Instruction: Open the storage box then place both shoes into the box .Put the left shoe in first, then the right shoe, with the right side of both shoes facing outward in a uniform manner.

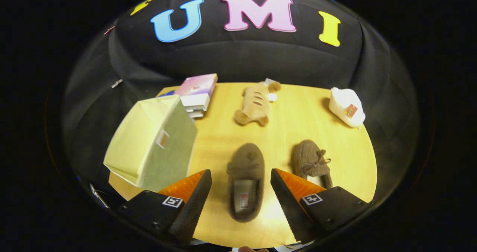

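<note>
Two brown fuzzy moccasin shoes lie on the wooden table point(298, 110), toes pointing away from me. One shoe point(246, 181) lies between my fingers, which stand apart on either side of it without touching it. The other shoe point(312, 163) lies just beyond my right finger. A pale green fabric storage box point(152, 144) stands at the table's left edge, beyond my left finger, with its lid down. My gripper point(241, 175) is open and hovers above the table.
At the far side of the table lie a stack of books point(197, 91) behind the box, a tan plush toy point(257, 103) in the middle, and a white packet point(347, 106) at the far right. Black cloth walls surround the table.
</note>
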Demonstrator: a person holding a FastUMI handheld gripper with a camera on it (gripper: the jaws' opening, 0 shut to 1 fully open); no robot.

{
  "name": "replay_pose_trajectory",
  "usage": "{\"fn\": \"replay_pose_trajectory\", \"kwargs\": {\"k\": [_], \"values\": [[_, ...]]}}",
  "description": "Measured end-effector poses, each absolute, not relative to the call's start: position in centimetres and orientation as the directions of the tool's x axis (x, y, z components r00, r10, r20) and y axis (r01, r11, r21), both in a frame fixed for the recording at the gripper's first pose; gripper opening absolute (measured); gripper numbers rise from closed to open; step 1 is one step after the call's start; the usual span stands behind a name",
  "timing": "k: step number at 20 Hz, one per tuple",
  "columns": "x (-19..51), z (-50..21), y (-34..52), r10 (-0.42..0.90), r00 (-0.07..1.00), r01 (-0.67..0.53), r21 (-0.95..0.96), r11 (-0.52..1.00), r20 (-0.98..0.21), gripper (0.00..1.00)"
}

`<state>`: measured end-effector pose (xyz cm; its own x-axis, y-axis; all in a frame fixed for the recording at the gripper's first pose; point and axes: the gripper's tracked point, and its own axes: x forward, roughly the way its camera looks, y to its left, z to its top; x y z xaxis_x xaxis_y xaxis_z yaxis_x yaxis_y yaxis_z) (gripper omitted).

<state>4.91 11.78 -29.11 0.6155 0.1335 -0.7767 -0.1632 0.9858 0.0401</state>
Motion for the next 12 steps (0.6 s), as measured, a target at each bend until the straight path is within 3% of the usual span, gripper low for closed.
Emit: {"fn": "replay_pose_trajectory", "kwargs": {"k": [9,11,12], "values": [[6.3,-38.7,8.1,0.070,0.552,-0.159,-0.023,0.987,-0.831,0.98],[7.6,-39.7,8.7,0.077,0.565,-0.157,-0.015,0.988,-0.821,0.93],[8.0,-40.3,8.9,0.081,0.570,-0.158,-0.012,0.987,-0.818,0.85]]}}
